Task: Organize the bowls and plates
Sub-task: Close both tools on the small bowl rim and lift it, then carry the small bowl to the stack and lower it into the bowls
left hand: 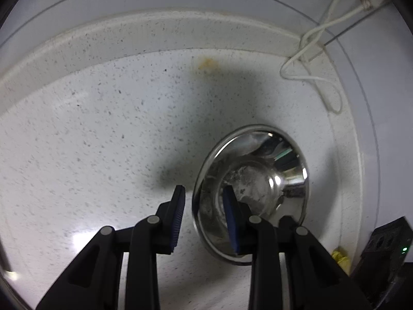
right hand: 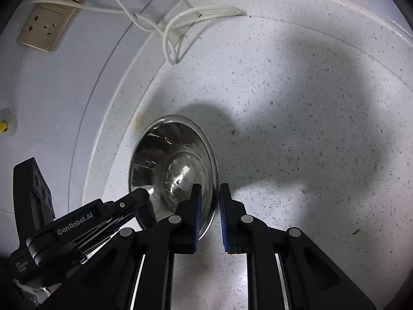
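Note:
A shiny steel bowl (left hand: 260,180) stands on the speckled white counter (left hand: 103,142). My left gripper (left hand: 204,196) is open and straddles the bowl's left rim, one finger (left hand: 178,211) outside and one inside. In the right wrist view the same bowl (right hand: 173,165) sits ahead on the left. My right gripper (right hand: 209,196) straddles its right rim with a narrow gap between the pads; the rim lies between them, and contact is unclear. The left gripper (right hand: 144,196) shows at the lower left, reaching to the bowl's other side.
A white wall runs behind the counter's raised back edge (left hand: 155,33). A loose white cable (left hand: 309,59) lies at the back; it also shows in the right wrist view (right hand: 170,33), running to a beige wall socket (right hand: 44,28). A yellowish stain (left hand: 206,63) marks the counter.

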### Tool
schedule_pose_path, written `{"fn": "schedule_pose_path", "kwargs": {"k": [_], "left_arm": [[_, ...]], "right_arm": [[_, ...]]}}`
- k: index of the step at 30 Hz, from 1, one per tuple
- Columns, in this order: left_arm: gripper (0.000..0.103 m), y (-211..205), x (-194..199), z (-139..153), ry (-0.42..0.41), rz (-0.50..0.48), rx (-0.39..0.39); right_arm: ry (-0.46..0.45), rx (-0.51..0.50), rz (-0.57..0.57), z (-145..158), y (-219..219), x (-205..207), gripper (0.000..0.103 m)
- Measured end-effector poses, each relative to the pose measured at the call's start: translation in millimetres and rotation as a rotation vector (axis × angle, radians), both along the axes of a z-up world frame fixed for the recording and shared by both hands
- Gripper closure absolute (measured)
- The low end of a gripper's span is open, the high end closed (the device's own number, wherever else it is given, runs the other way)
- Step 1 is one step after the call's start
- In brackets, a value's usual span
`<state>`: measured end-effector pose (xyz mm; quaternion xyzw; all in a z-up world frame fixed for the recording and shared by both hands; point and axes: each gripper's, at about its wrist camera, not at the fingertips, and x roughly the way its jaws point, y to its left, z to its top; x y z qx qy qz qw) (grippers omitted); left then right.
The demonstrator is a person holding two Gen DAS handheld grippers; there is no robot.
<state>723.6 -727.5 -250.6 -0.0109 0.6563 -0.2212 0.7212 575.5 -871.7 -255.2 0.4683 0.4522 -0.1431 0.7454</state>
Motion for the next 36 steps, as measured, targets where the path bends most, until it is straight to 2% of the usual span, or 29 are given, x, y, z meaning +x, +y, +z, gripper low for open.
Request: {"fn": "schedule_pose_path", "kwargs": {"k": [1, 2, 5, 12, 19, 27, 36], "left_arm": [[0.093, 2, -1, 2, -0.010, 0.001, -0.004], [0.095, 3, -1, 3, -0.011, -0.009, -0.012], [0.095, 1, -3, 4, -0.010, -0.057, -0.001], [0.095, 10, -13, 15, -0.027, -0.067, 0.013], [0.095, 45, -26, 43, -0.057, -0.059, 0.003], [0.094, 140, -39, 93, -0.100, 0.001, -0.030], [0.094, 318, -48, 142, -0.169, 0.134, -0.024]], "right_arm": [[0.003, -0.002, 0.000, -1, 1, 1, 0.091], [0.007, -0.009, 0.002, -2, 1, 2, 0.092], [0.016, -0.039, 0.012, 0, 5, 2, 0.094], [0.032, -0.072, 0.023, 11, 14, -1, 0.094], [0.029, -0.115, 0.040, 35, 39, -5, 0.094], [-0.010, -0.173, 0.099, 83, 112, -7, 0.094], [-0.057, -0.235, 0.283, 130, 264, 10, 0.093]]}}
